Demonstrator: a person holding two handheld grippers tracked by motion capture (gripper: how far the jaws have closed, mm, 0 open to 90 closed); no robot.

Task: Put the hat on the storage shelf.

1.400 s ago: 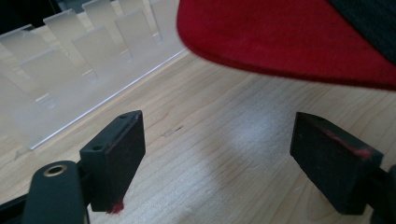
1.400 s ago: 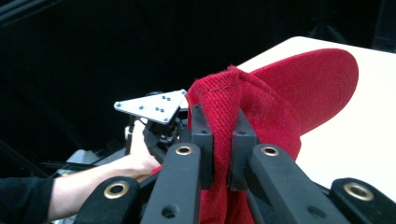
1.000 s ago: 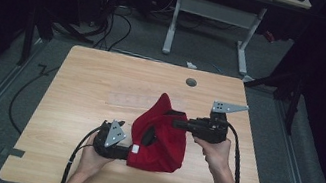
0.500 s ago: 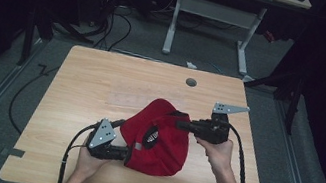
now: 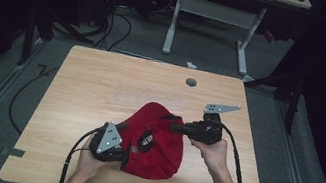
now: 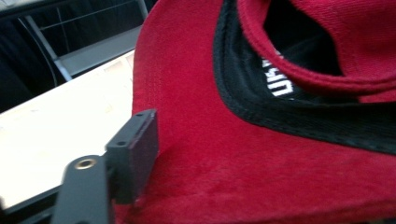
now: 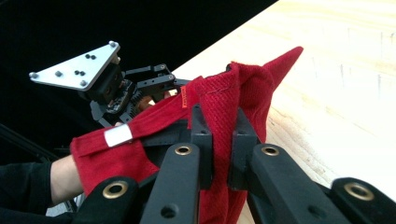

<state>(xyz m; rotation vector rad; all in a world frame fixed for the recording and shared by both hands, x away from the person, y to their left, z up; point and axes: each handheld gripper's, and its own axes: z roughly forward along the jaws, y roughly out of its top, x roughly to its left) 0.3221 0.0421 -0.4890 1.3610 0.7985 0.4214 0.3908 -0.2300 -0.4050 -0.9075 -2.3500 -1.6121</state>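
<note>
Two claws work on a red cap (image 5: 158,144) that lies on the wooden counter (image 5: 101,85).

The cap rests on the near half of the counter, between the two hands. The right claw (image 7: 219,140) is closed on a fold of the red cloth at the cap's far right edge; in the right gripper view both black pads press the fabric from two sides, and a pointed piece of cloth stands up above them. The left claw (image 5: 127,154) is at the near left edge of the cap. Its jaws have just been closing, with the red brim between them. In the left gripper view one black pad (image 6: 135,154) lies against the red cloth, but the other jaw is hidden, so I cannot tell if the grip is complete. A black inner band with white letters (image 6: 280,86) shows inside the cap.
</note>
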